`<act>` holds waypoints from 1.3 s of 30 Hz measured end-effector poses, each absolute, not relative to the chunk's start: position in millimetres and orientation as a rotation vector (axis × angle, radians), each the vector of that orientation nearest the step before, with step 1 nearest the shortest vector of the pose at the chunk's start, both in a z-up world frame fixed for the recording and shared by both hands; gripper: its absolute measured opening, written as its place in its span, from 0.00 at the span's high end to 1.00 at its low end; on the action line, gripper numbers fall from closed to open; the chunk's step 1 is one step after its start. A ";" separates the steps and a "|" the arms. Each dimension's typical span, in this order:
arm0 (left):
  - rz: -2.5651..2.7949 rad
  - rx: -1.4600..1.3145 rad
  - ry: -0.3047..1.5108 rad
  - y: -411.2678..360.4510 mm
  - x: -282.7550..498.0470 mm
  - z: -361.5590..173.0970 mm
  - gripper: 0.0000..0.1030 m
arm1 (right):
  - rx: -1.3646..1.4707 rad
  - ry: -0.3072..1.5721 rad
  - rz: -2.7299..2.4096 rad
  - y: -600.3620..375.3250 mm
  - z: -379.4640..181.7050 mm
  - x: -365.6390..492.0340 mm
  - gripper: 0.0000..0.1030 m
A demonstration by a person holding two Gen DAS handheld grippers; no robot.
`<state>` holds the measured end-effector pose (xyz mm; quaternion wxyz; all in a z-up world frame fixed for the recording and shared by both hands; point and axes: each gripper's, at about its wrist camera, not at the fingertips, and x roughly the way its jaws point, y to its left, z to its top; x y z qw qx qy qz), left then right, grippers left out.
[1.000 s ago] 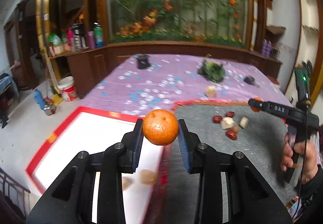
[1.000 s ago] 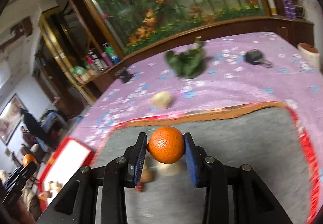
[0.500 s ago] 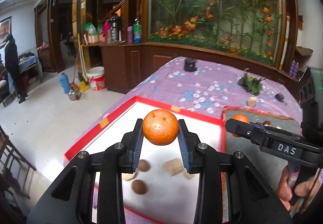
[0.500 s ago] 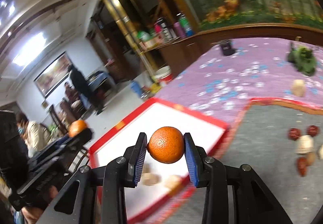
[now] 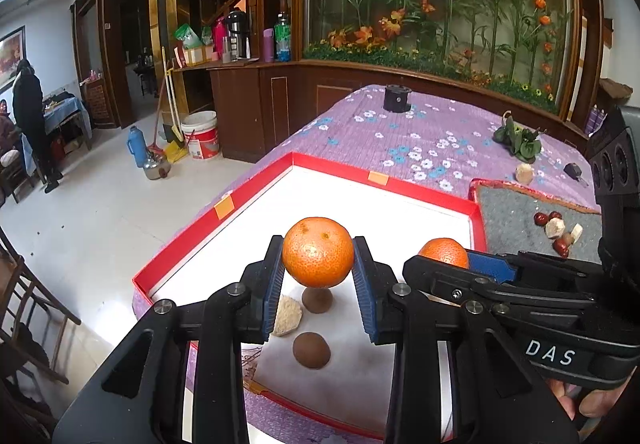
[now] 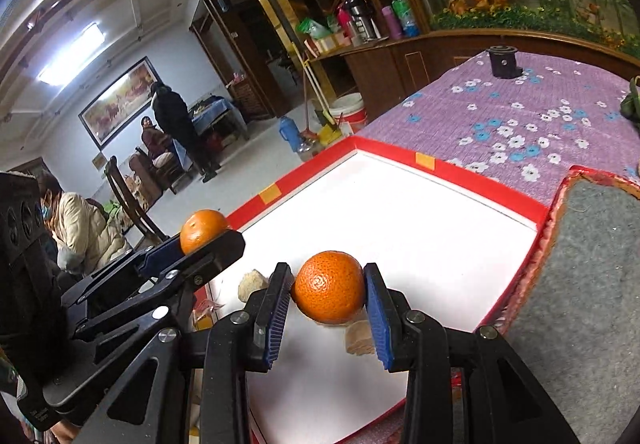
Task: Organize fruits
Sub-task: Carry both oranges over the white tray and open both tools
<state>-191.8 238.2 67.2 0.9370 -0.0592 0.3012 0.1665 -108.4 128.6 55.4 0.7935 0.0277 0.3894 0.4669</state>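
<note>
Overhead, left tongs (image 5: pixel 318 286) and right tongs (image 6: pixel 328 310) each clamped on an orange, above red-rimmed white tray (image 5: pixel 400 174) on purple floral tablecloth (image 5: pixel 432 124).

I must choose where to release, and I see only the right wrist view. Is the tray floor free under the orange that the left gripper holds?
Observer: No. In the left wrist view, a brown round fruit lies on the white floor of the tray, just beneath the orange that is held in the left gripper.
Operator: Is there more fruit of that kind?
Observer: Yes, a second brown fruit lies nearer the camera, apart from the first.
Operator: Is anything on the grey mat?
Observer: Yes, red dates and pale pieces lie in a small cluster on the grey mat.
</note>
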 end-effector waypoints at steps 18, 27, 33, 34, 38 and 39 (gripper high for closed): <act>0.365 -0.104 0.695 239.5 -179.5 43.0 0.69 | 0.037 0.897 0.982 135.2 39.1 -100.9 0.66; 0.420 -0.100 0.728 239.3 -176.3 40.1 0.67 | 0.064 0.893 0.974 126.5 45.8 -96.0 0.53; 0.431 -0.069 0.700 228.6 -178.0 48.8 0.42 | 0.156 0.848 0.976 101.5 59.7 -88.2 0.52; 0.443 -0.054 0.679 224.8 -179.4 53.3 0.39 | 0.171 0.838 0.973 96.1 62.3 -86.0 0.52; 0.439 -0.010 0.633 212.8 -182.0 67.3 0.37 | 0.205 0.800 0.931 68.4 72.9 -75.3 0.52; 0.434 -0.008 0.630 211.1 -182.2 68.9 0.37 | 0.213 0.789 0.916 59.3 75.4 -72.8 0.52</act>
